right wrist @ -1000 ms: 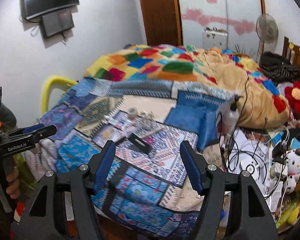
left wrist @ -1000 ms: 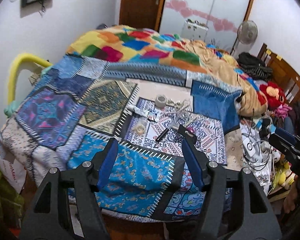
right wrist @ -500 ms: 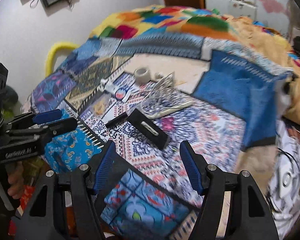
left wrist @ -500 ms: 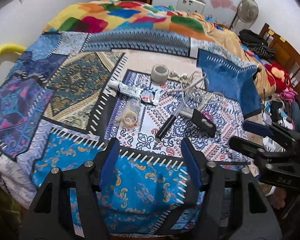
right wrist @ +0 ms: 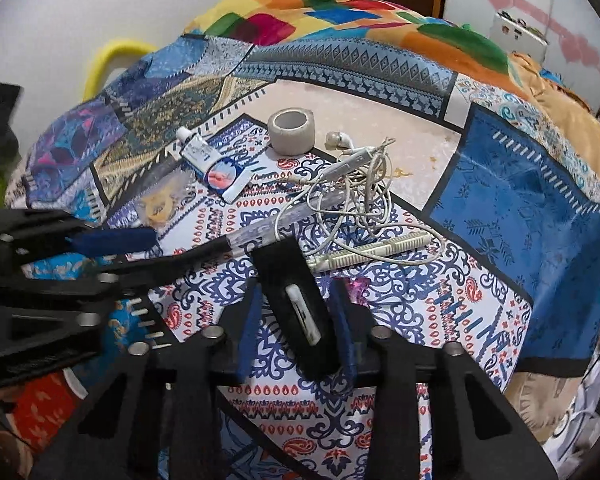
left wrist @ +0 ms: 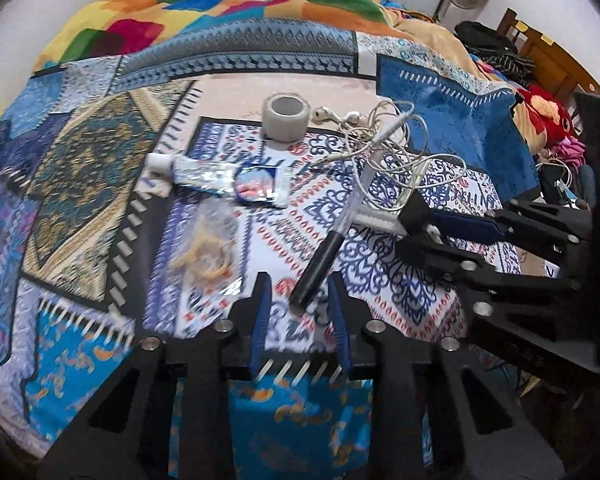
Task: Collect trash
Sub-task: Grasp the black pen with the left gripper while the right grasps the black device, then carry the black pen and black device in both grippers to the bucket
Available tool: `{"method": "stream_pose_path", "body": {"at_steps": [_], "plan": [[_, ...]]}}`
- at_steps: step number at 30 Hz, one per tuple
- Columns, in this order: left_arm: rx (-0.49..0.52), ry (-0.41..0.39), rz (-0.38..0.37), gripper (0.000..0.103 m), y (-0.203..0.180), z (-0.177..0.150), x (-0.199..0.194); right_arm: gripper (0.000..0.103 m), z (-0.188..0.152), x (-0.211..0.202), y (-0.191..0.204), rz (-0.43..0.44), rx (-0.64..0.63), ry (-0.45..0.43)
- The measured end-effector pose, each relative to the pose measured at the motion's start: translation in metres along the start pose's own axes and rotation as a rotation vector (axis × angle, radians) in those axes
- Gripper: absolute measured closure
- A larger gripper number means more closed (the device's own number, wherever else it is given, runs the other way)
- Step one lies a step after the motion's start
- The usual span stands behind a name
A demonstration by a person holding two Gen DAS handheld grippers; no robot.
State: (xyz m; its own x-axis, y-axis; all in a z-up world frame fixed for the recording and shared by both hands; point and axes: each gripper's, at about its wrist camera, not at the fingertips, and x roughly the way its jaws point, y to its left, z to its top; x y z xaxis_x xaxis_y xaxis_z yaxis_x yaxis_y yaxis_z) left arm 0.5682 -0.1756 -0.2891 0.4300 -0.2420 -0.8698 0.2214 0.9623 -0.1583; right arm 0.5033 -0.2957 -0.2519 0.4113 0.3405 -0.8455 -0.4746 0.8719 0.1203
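Left gripper [left wrist: 300, 320] sits low over the patchwork quilt [left wrist: 80, 168], jaws narrowed, black end of the pen [left wrist: 328, 246] between the fingertips; contact can't be confirmed. Right gripper [right wrist: 298, 320], jaws narrowed, straddles the black case [right wrist: 296, 300]; grip unclear. Tangled earphones [right wrist: 352, 196] lie at 12 o'clock from the case. Tape roll [left wrist: 286, 117], tube [left wrist: 224, 178] and plastic bag [left wrist: 206, 248] lie at 10–12 o'clock from the pen.

You have a matt patterned cloth bedspread [left wrist: 100, 168], glossy plastic tube [left wrist: 220, 178], crinkled clear bag [left wrist: 208, 248], matt black case [right wrist: 296, 300].
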Motion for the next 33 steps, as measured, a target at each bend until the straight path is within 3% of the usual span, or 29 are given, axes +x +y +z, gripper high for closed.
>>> {"method": "stream_pose_path", "body": {"at_steps": [8, 16, 21, 33], "plan": [[0.018, -0.036, 0.019, 0.088, -0.012, -0.002, 0.011, 0.080, 0.005, -0.033, -0.025, 0.027, 0.140, -0.090], [-0.004, 0.027, 0.010, 0.094, -0.022, -0.033, -0.006, 0.080, 0.010, -0.058, -0.048, -0.008, 0.253, -0.158], [0.003, 0.045, 0.027, 0.094, -0.029, -0.043, -0.011, 0.080, 0.003, -0.065, -0.067, 0.014, 0.327, -0.160], [-0.032, 0.042, 0.033, 0.094, -0.033, -0.021, 0.002, 0.080, -0.018, -0.072, -0.085, 0.025, 0.381, -0.120]]}}
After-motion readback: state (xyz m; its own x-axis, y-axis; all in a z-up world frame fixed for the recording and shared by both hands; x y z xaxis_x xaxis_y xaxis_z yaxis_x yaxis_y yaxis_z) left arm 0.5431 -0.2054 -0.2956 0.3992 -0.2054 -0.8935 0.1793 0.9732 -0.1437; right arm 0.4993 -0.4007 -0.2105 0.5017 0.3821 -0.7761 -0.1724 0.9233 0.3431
